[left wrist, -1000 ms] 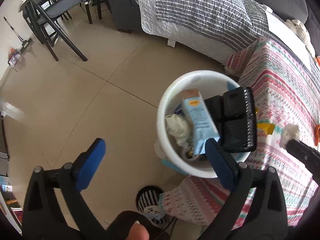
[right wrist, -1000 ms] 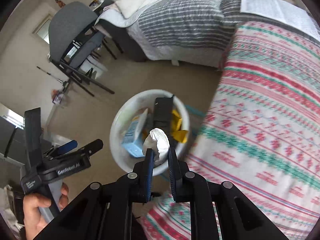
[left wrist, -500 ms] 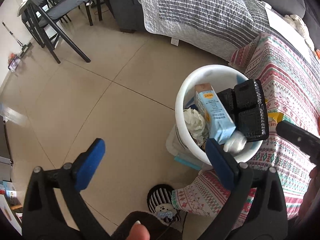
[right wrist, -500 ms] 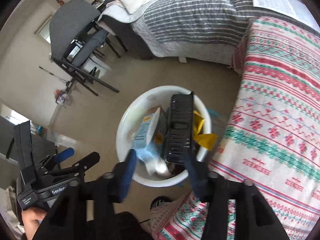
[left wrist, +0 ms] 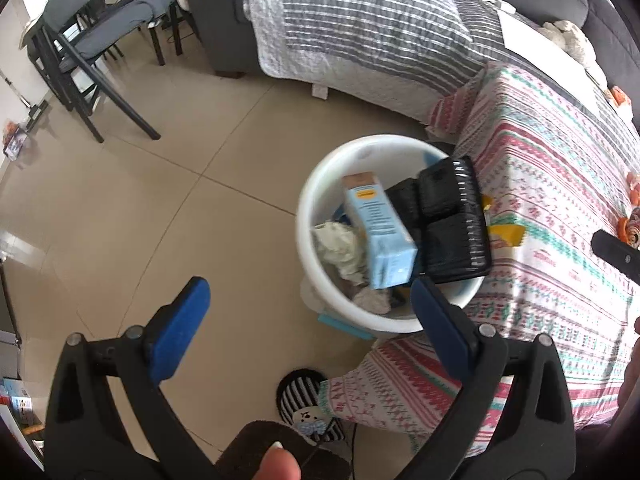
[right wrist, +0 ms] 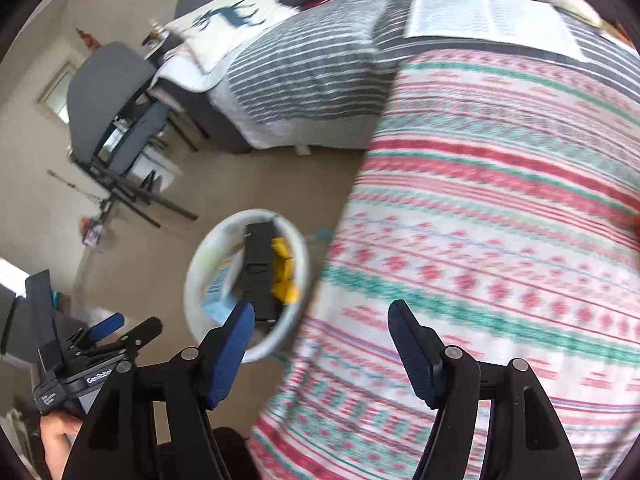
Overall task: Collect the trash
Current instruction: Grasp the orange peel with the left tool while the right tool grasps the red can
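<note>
Standing wide apart with nothing between its blue pads, the left gripper (left wrist: 308,320) hangs over the tiled floor (left wrist: 160,208). At its two o'clock sits the white bin (left wrist: 320,184), holding crumpled tissue (left wrist: 340,246), a light-blue carton (left wrist: 380,232) and a black plastic tray (left wrist: 452,224). Farther right, the right gripper (right wrist: 320,340) is opening, its jaws empty, above the patterned blanket (right wrist: 500,200), the bin at its ten o'clock.

White bin (left wrist: 320,184) looks like smooth glossy plastic, the black tray (left wrist: 452,220) inside it shiny ribbed plastic, the blue carton (left wrist: 380,232) matt card. Floor (left wrist: 140,208) is glossy tile at frame left. Patterned cloth (left wrist: 560,200) at right looks soft and woven, the striped quilt (left wrist: 360,32) up top stitched.
</note>
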{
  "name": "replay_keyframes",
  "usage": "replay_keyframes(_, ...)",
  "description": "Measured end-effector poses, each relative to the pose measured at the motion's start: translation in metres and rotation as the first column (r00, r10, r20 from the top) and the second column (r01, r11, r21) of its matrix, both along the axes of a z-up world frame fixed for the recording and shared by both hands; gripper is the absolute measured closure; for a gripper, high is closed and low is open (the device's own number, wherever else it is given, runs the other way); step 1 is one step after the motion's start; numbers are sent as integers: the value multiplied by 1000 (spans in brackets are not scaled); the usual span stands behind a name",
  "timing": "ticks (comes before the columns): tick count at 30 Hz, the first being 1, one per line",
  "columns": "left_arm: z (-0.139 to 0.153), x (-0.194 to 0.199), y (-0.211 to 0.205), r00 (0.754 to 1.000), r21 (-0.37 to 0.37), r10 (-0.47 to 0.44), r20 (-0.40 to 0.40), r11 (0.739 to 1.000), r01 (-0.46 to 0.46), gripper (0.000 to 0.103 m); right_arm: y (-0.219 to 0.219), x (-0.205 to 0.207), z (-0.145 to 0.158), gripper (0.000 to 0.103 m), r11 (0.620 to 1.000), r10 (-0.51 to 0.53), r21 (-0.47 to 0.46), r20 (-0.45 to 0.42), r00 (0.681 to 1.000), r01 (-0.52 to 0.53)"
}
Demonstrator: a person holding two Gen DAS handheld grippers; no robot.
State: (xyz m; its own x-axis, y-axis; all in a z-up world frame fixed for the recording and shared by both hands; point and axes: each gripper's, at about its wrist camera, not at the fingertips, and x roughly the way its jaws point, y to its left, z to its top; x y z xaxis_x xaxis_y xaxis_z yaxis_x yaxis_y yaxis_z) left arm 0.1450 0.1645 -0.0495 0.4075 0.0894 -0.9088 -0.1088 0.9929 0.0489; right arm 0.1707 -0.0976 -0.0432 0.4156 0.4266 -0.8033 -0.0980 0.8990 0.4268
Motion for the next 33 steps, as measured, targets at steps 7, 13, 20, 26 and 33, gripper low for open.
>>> replay_keyframes(7, 10, 5, -35, 999, -43, -43, 8, 998, 43, 3, -79, 0, 5, 25, 984, -165, -70, -16, 986, 164)
replay_keyframes(13, 33, 16, -75, 994, -76, -95, 54, 992, 99, 3, -177, 5, 4, 25, 906, -391, -196, -49, 919, 375)
replay_keyframes(20, 40, 31, -123, 987, -90, -149, 66, 984, 155, 2, -271, 13, 1, 25, 792, -594, -199, -34, 804, 577)
replay_keyframes(26, 35, 35, -157, 979, -71, -198, 56, 977, 202, 2, -310, 31, -24, 25, 767, -641, -129, -113, 759, 628)
replay_keyframes(33, 31, 36, -181, 970, -42, -237, 48, 970, 239, 2, -320, 42, -46, 34, 760, -650, -137, -142, 746, 636)
